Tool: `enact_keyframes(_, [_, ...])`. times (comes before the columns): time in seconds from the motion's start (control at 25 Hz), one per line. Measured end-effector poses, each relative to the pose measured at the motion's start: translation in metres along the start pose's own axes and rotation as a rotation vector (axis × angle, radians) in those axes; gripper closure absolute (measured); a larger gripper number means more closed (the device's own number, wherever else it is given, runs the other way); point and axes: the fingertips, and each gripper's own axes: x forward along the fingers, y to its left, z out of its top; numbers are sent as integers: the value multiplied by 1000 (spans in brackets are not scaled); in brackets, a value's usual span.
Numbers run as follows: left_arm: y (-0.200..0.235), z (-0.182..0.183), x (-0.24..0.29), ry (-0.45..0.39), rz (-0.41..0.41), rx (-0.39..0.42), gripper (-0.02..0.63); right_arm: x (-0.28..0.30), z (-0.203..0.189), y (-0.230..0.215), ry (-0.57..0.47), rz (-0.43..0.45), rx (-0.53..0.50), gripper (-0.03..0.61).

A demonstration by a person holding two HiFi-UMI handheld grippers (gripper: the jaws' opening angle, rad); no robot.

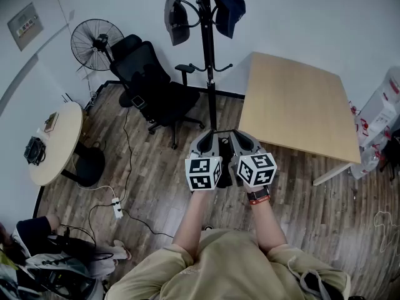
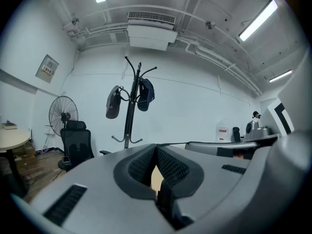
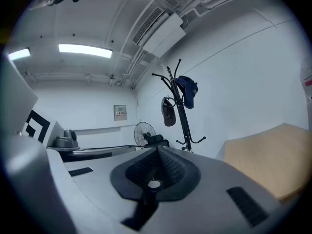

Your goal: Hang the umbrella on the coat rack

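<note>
The black coat rack (image 1: 208, 55) stands straight ahead by the wall, also in the left gripper view (image 2: 129, 116) and the right gripper view (image 3: 181, 111). A grey cap (image 1: 176, 19) and a dark blue cap (image 1: 226, 5) hang on it. My left gripper (image 1: 209, 144) and right gripper (image 1: 245, 144) are side by side near its base. A small black folded umbrella (image 1: 224, 170) lies between them. The right gripper (image 3: 157, 152) is shut on its round, white-tipped end (image 3: 153, 185). The left gripper (image 2: 156, 152) is shut on a dark narrow part of the umbrella (image 2: 164, 199).
A light wooden table (image 1: 294, 99) stands to the right of the rack. A black office chair (image 1: 150, 83) and a floor fan (image 1: 95, 42) are to its left. Farther left is a round table (image 1: 59, 142). A power strip (image 1: 117, 208) and cables lie on the wood floor.
</note>
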Motion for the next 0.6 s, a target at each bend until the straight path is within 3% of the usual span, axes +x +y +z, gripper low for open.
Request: enact_keyframes(0.6, [38, -12, -32, 15, -74, -3, 589, 15, -21, 43, -23, -45, 36, 563])
